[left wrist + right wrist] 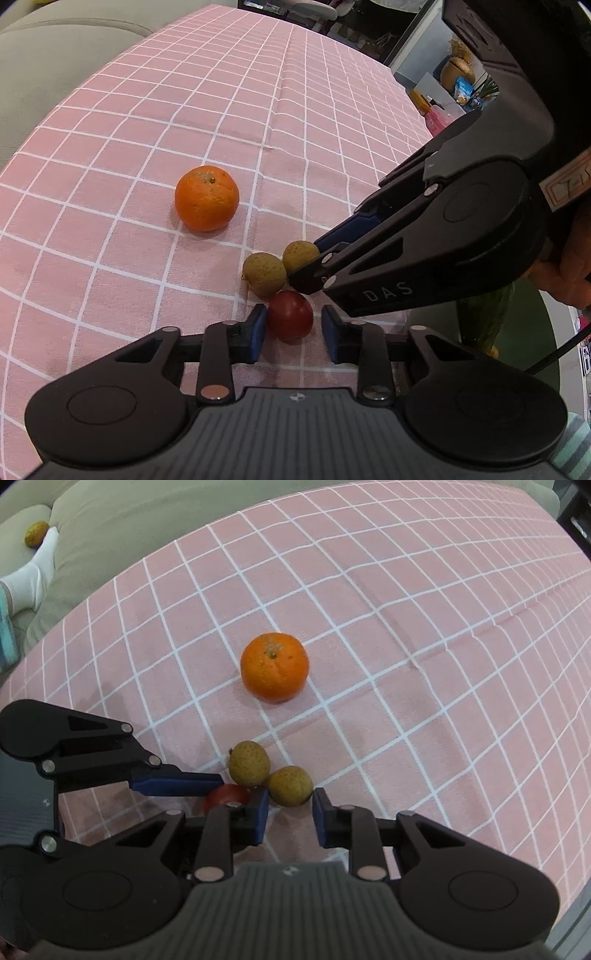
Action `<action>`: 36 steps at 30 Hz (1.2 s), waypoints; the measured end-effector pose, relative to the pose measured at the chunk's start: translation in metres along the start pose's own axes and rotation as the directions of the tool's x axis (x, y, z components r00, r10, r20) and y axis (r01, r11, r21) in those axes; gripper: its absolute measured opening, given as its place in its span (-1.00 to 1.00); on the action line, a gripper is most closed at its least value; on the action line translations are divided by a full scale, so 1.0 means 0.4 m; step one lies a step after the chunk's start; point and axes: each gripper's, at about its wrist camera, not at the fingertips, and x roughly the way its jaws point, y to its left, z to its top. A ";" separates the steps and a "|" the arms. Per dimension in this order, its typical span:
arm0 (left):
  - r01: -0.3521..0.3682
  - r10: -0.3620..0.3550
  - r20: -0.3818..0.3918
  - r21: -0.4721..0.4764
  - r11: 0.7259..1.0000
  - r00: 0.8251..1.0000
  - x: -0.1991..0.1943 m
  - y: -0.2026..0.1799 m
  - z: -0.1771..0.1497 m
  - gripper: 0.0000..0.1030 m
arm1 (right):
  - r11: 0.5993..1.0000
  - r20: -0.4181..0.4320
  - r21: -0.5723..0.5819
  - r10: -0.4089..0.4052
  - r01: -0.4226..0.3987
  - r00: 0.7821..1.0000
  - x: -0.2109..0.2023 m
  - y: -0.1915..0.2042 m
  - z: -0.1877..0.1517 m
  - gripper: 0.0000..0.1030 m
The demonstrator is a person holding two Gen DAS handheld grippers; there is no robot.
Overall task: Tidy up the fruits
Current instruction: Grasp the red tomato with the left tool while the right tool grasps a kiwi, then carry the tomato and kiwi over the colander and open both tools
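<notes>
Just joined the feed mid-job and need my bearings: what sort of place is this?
Most likely a home living room: a table under a pink checked cloth stands against a beige sofa, where a socked foot rests, and cluttered shelves sit behind.

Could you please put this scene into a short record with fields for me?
surface: pink checked tablecloth
orange: alone, beyond the small fruits, untouched
red fruit: on the cloth, between the pads of the left tool
gripped brown fruit: on the cloth, between the pads of the right tool
free brown fruit: right against the gripped one, held by neither tool
left tool: closed on the red fruit
right tool: closed on the brown fruit
tools: close together, nearly meeting over the small fruits
</notes>
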 end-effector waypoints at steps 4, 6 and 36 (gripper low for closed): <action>0.001 -0.001 -0.003 -0.015 1.000 1.000 -0.002 0.008 0.002 -0.45 | 1.000 0.008 0.007 -0.006 0.006 1.000 -0.009 0.009 -0.008 -0.58; -0.001 0.001 0.001 -0.008 1.000 1.000 -0.009 0.009 0.002 -0.45 | 1.000 0.021 0.012 -0.011 0.010 1.000 -0.024 0.014 -0.009 -0.59; 0.162 -0.177 0.085 0.161 0.973 0.980 -0.241 -0.187 0.010 -0.45 | 0.980 0.277 0.177 -0.144 0.097 0.950 -0.455 0.093 -0.336 -0.60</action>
